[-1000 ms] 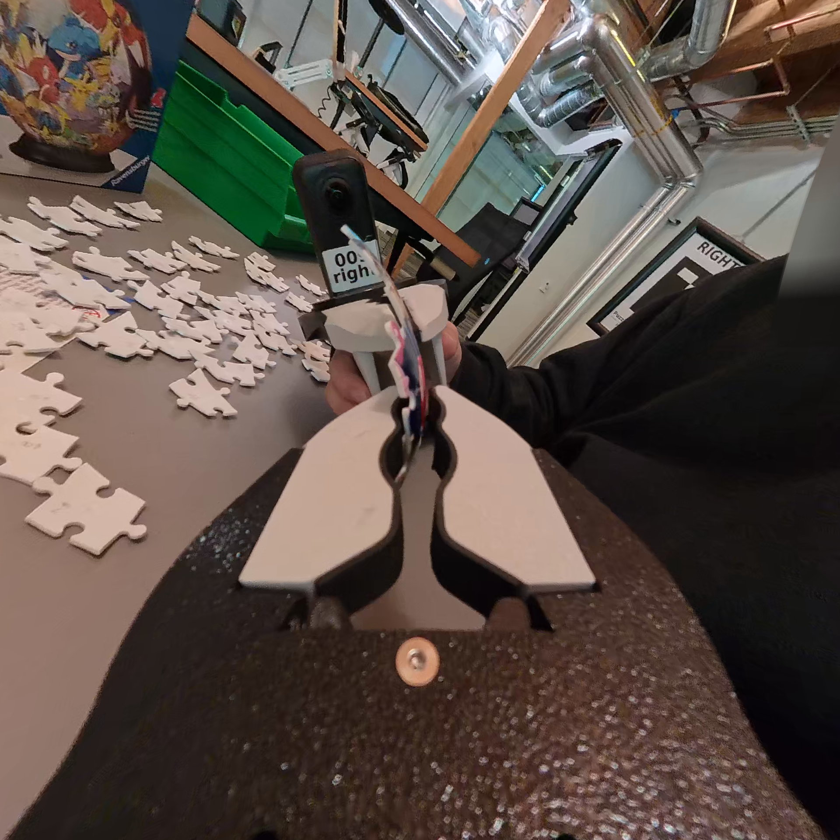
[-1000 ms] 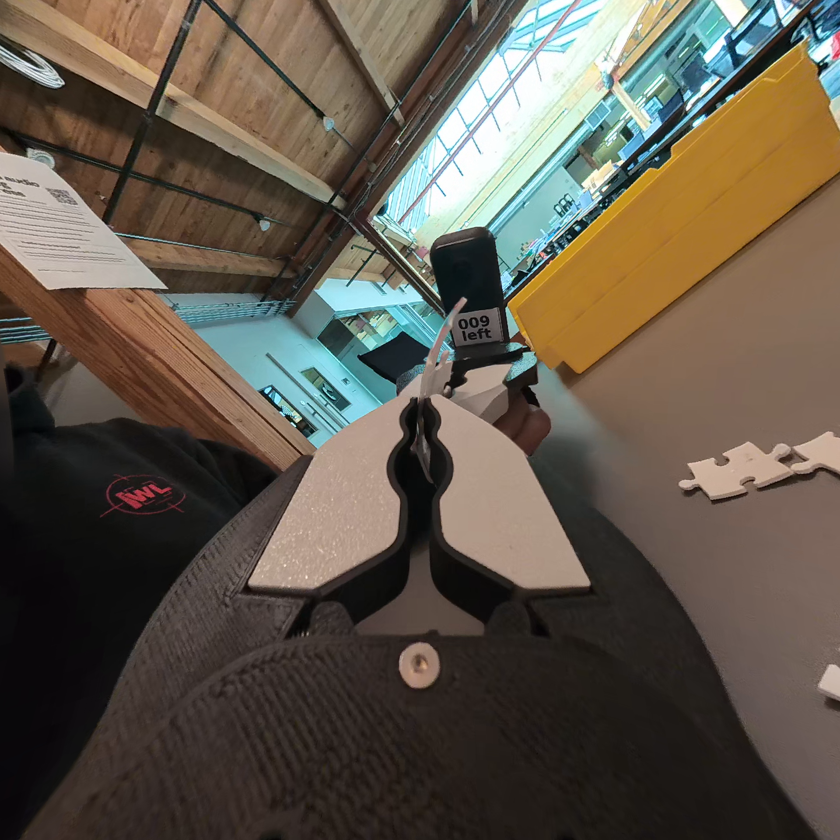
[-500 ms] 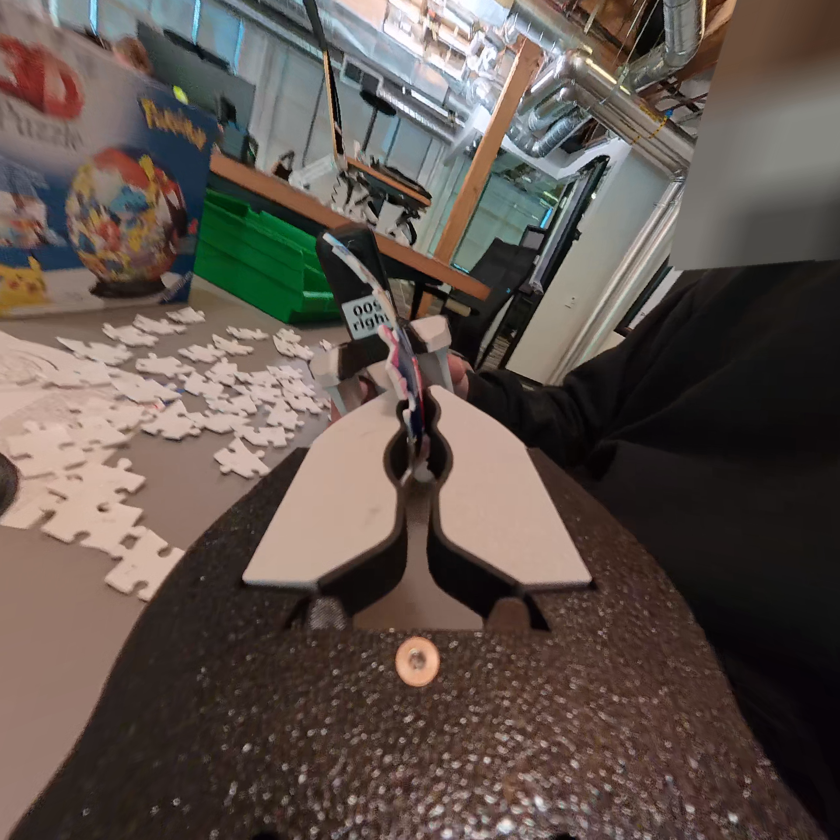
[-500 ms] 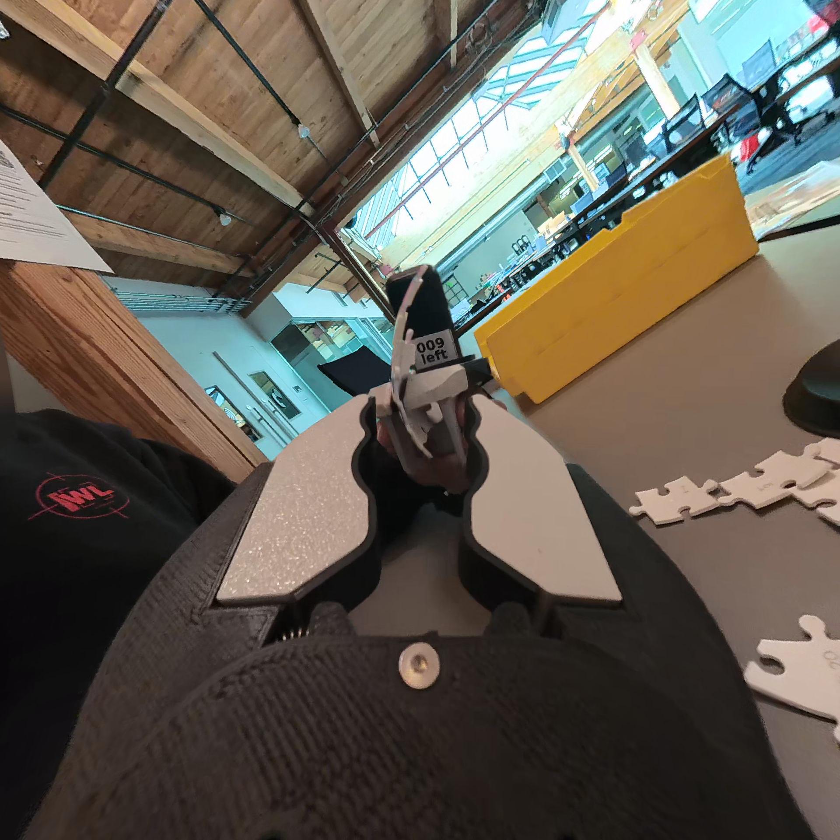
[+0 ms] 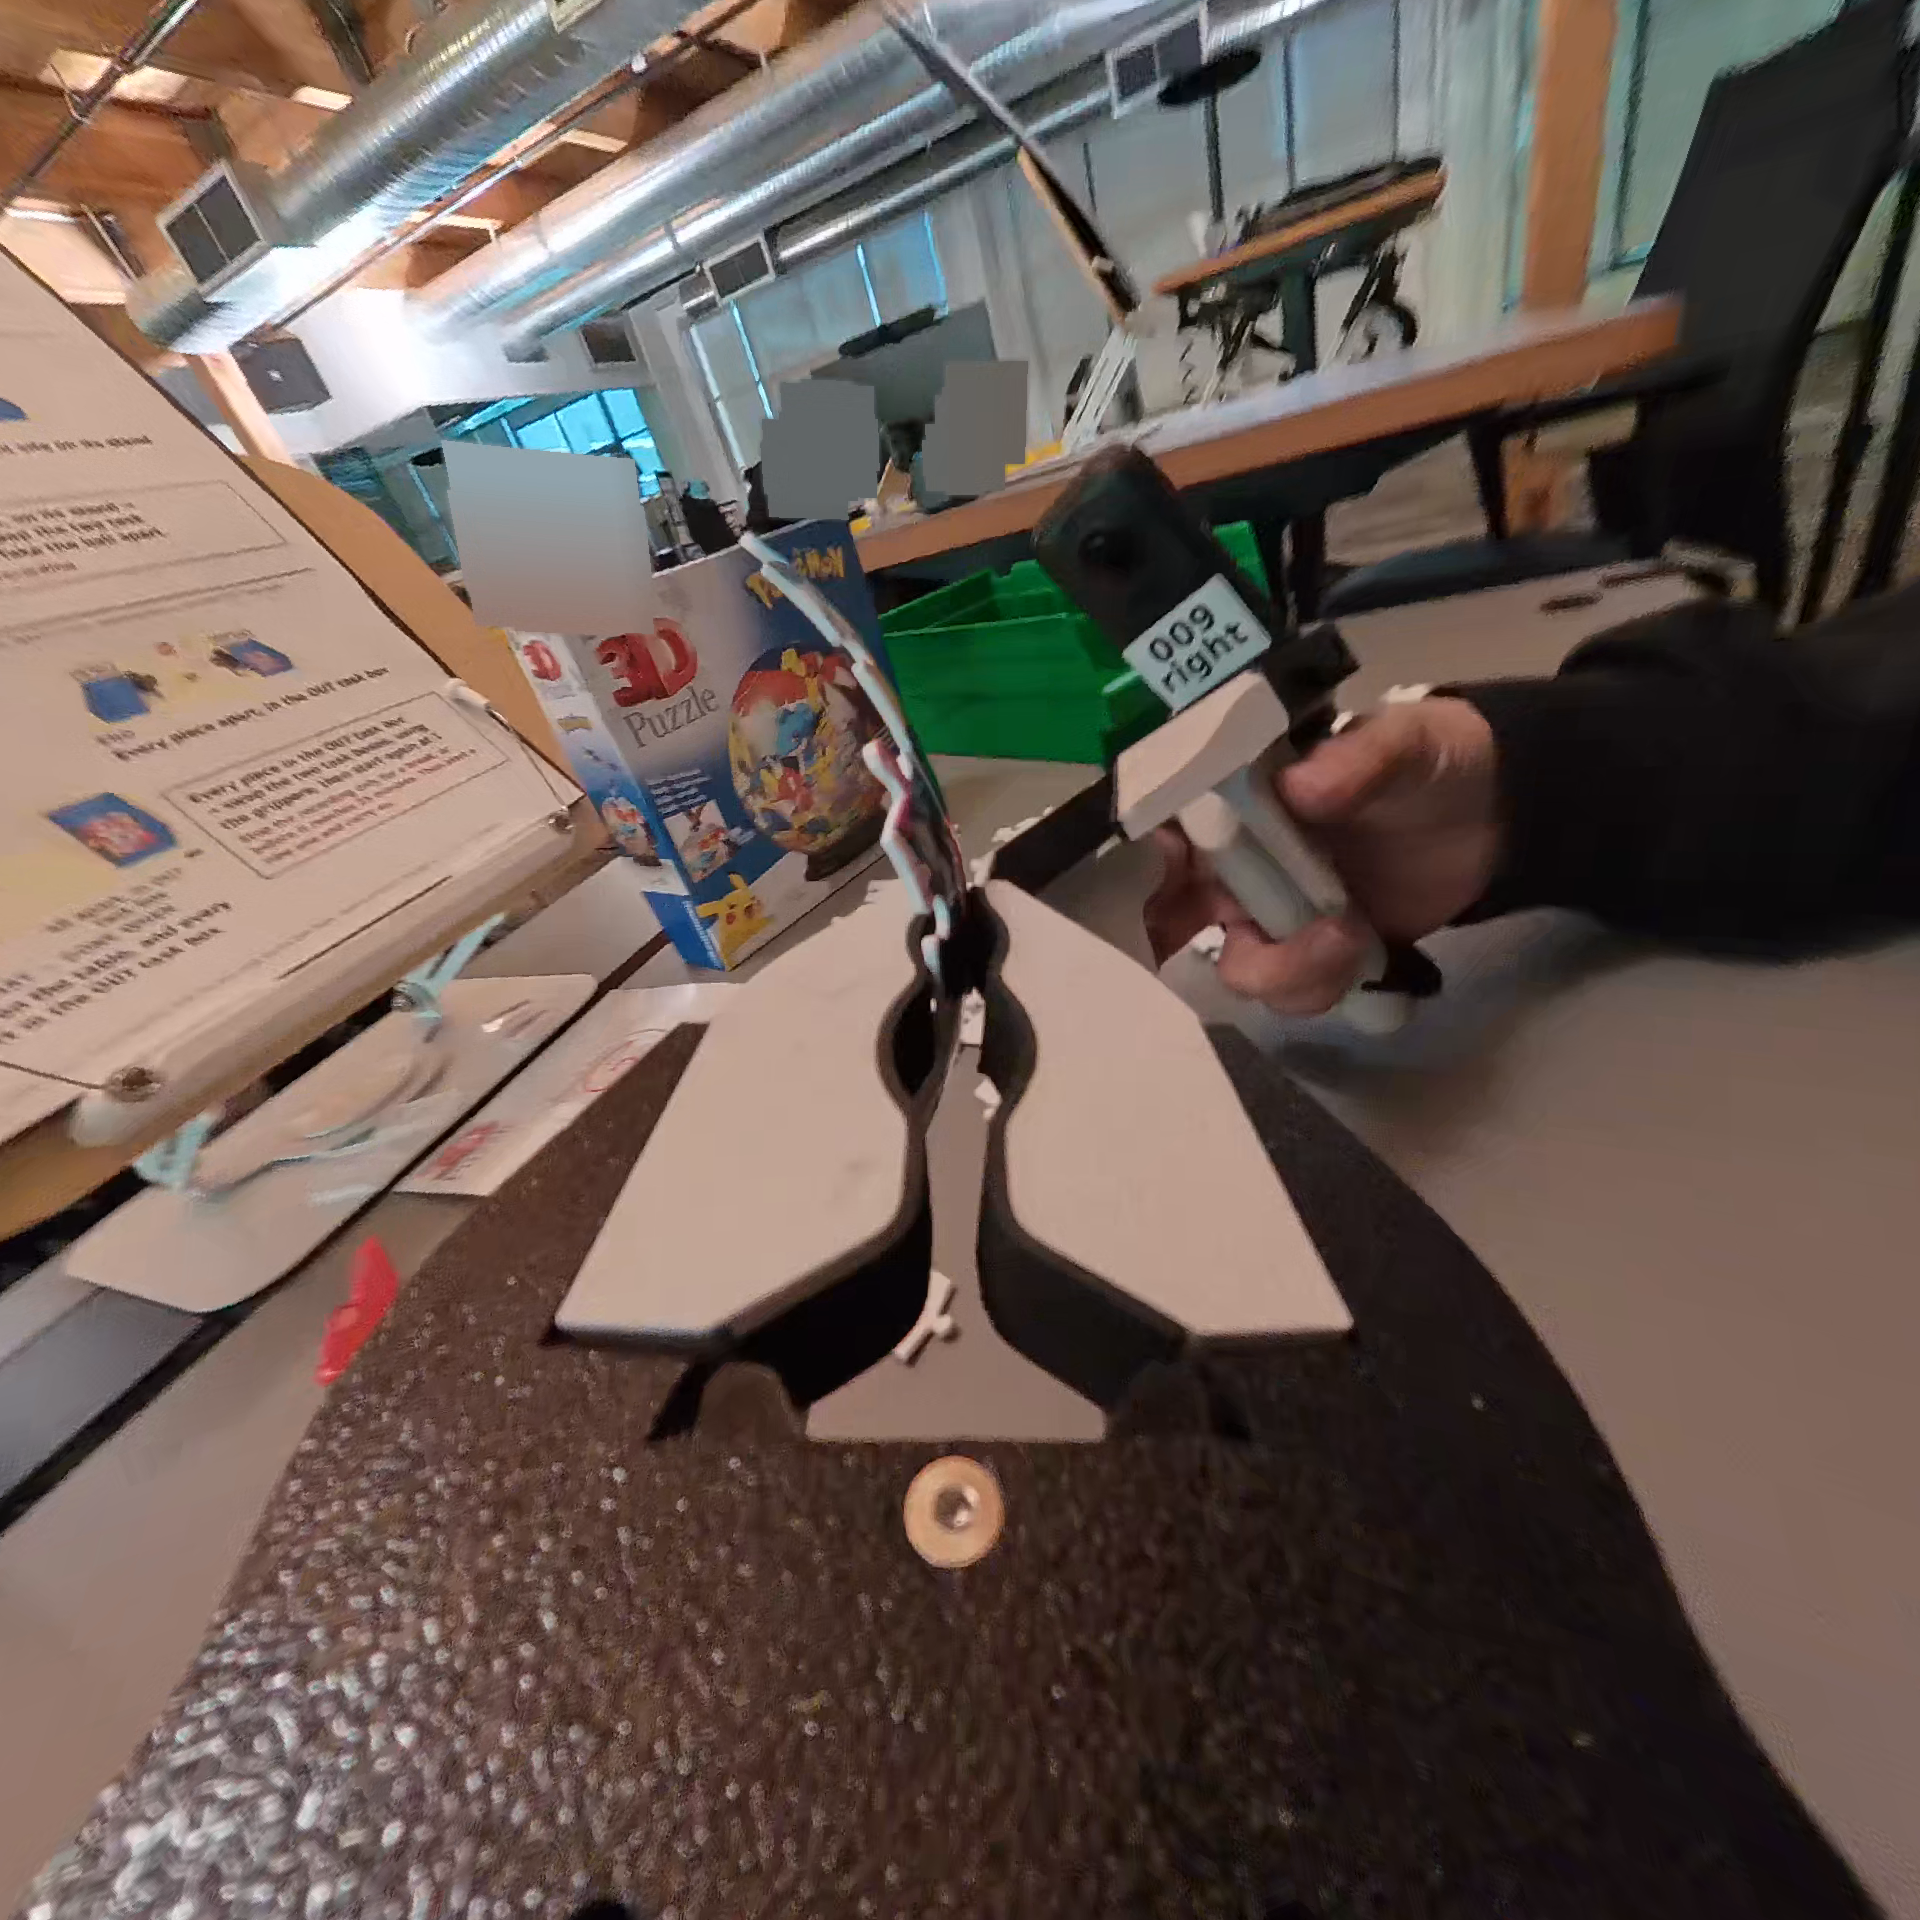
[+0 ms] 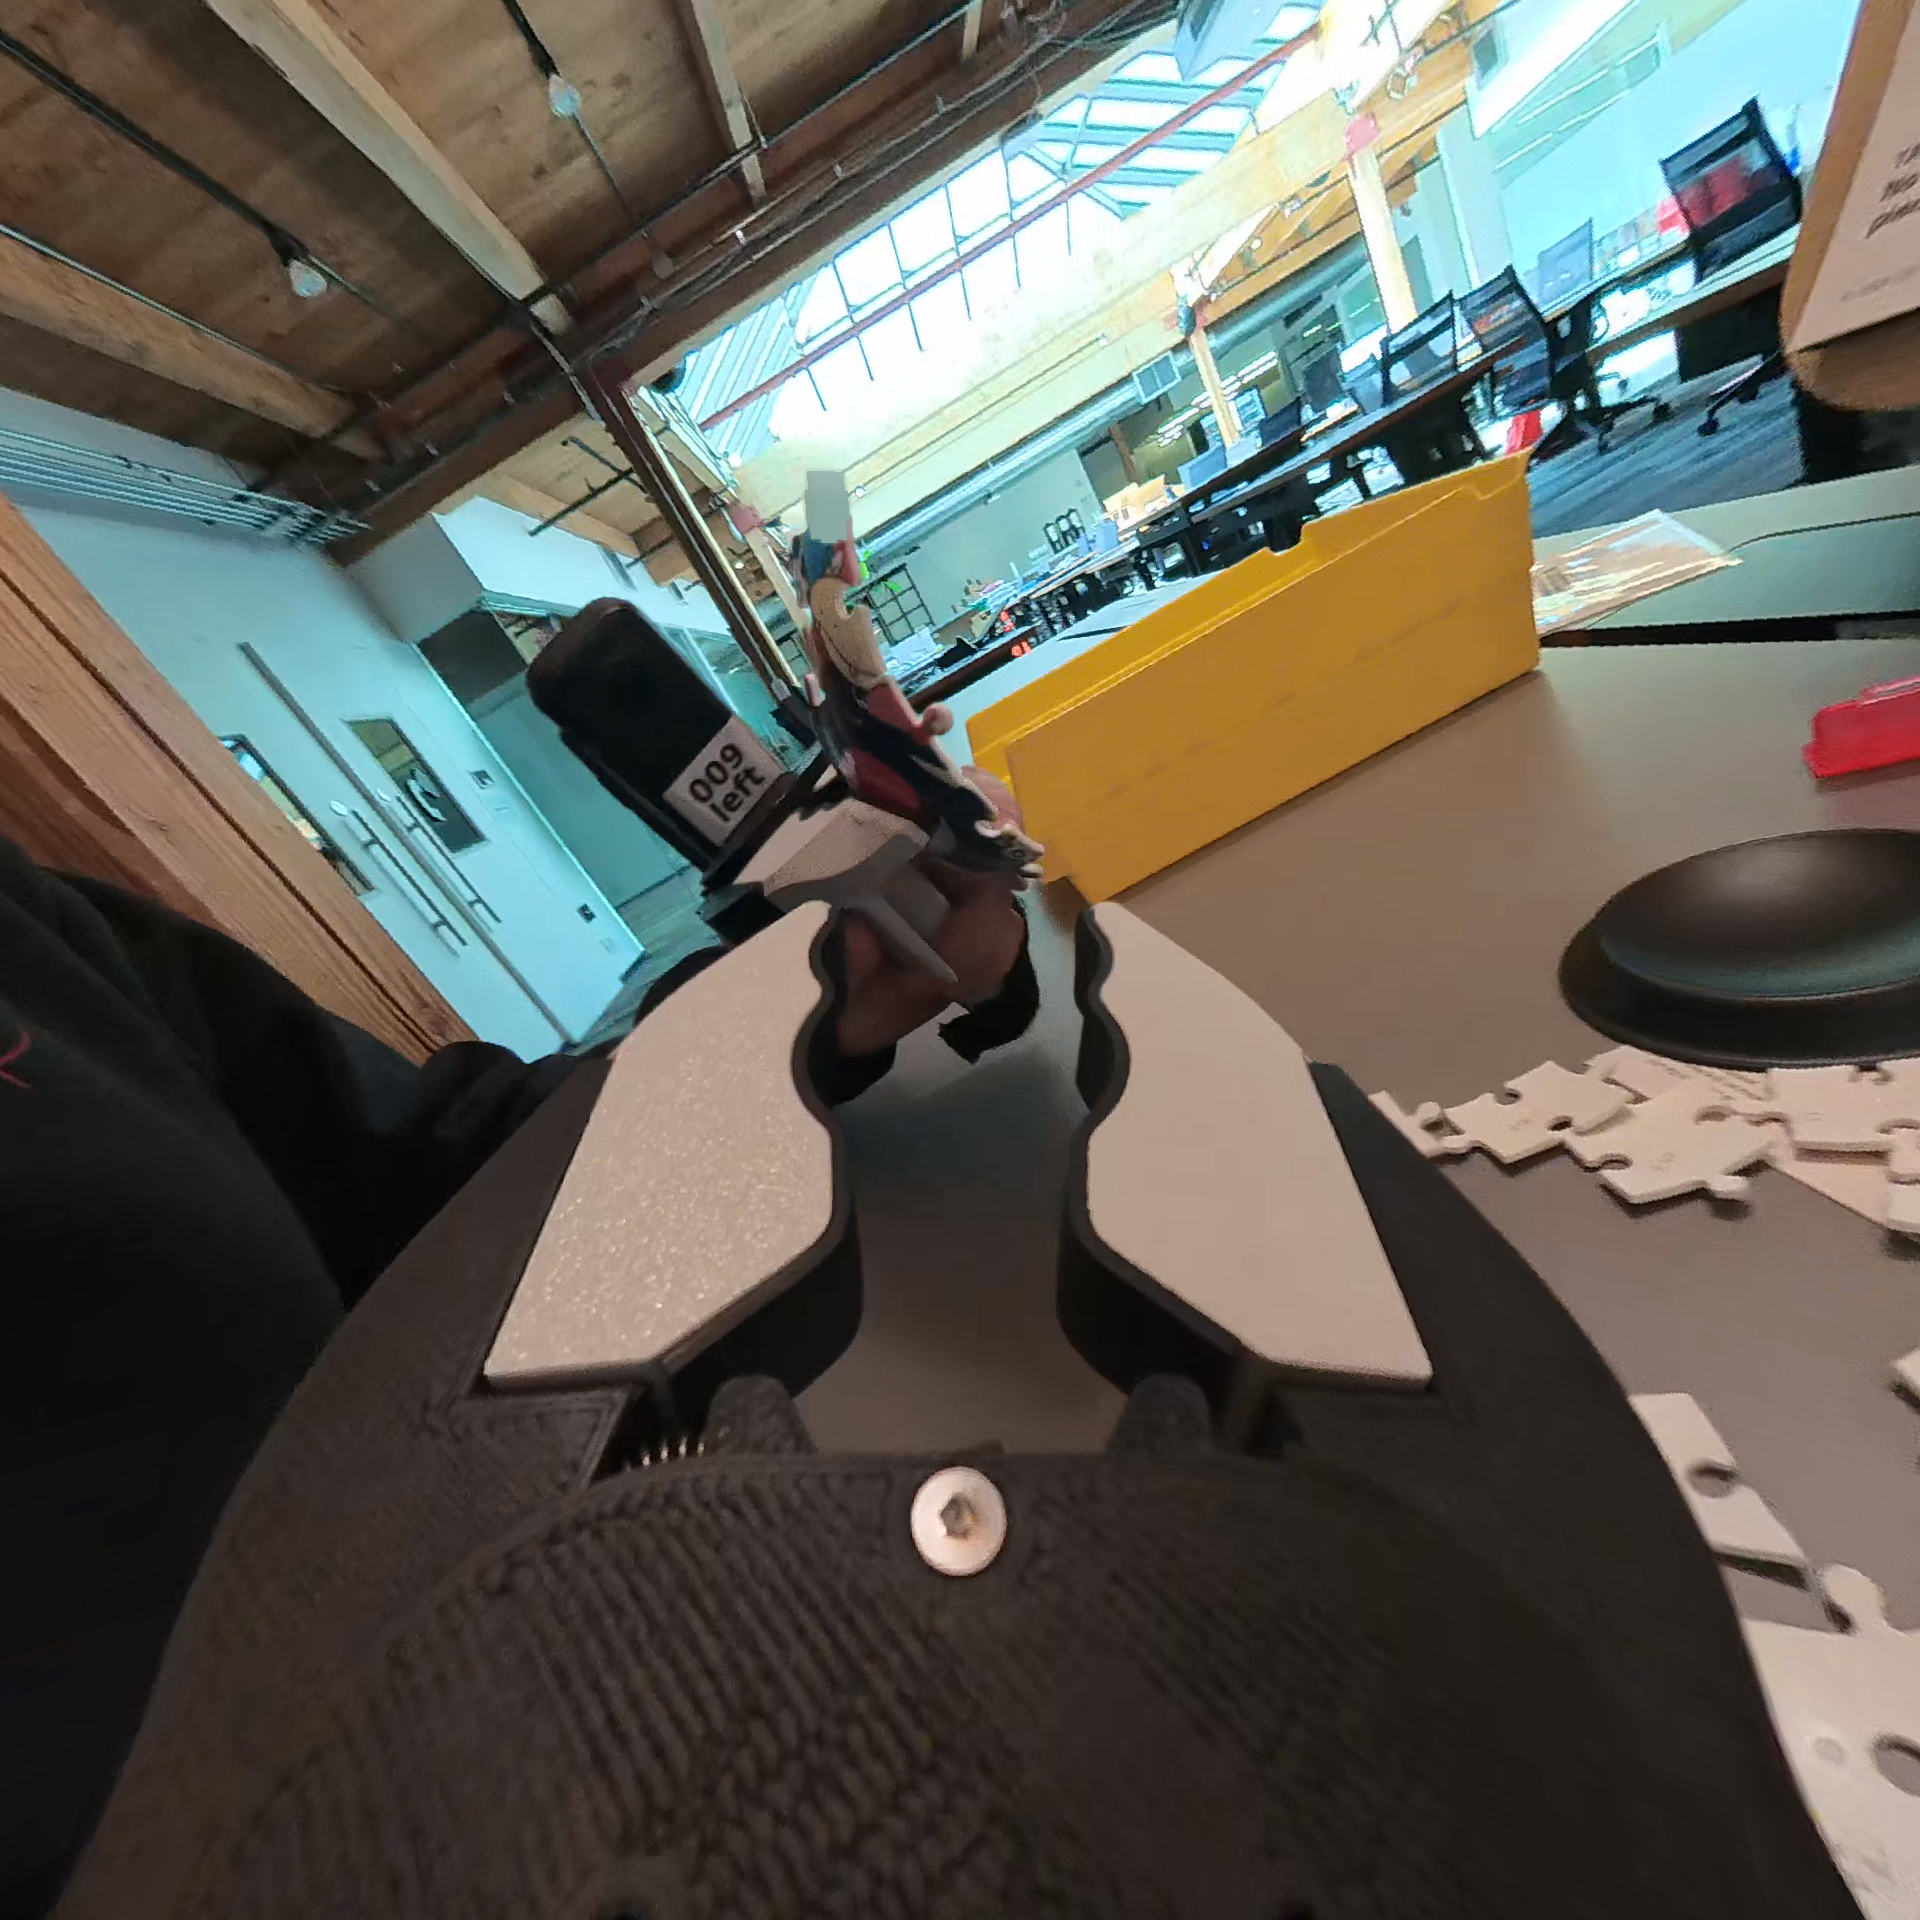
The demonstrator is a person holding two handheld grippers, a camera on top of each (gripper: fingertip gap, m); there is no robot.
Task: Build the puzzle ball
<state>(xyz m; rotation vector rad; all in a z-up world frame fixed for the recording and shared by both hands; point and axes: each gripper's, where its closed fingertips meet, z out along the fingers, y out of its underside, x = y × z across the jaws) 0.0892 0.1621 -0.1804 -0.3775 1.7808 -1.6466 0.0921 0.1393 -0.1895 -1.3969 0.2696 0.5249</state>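
Observation:
My left gripper (image 5: 961, 920) is shut on the lower end of a curved strip of joined colourful puzzle pieces (image 5: 904, 769), which stands up from the fingertips. My right gripper (image 6: 956, 925) is open and empty, its jaws wide apart. In the right wrist view the strip (image 6: 878, 748) rises above the left gripper's white fingers (image 6: 831, 852), a little ahead of my right jaws and apart from them. The hand holding the right gripper (image 5: 1382, 831) is to the right of the strip. Loose white puzzle pieces (image 6: 1610, 1132) lie face down on the grey table.
A black round stand (image 6: 1766, 935) sits at the right with a yellow bin (image 6: 1268, 707) behind it and a red object (image 6: 1870, 738) far right. The puzzle box (image 5: 727, 748), green bins (image 5: 1008, 665) and a tilted instruction board (image 5: 208, 727) stand beyond the left gripper. Left and right tips are no more than a few centimetres apart.
My right gripper opened, let go of the strip and drew back to the right. My left gripper kept the strip and swung left toward the box and board.

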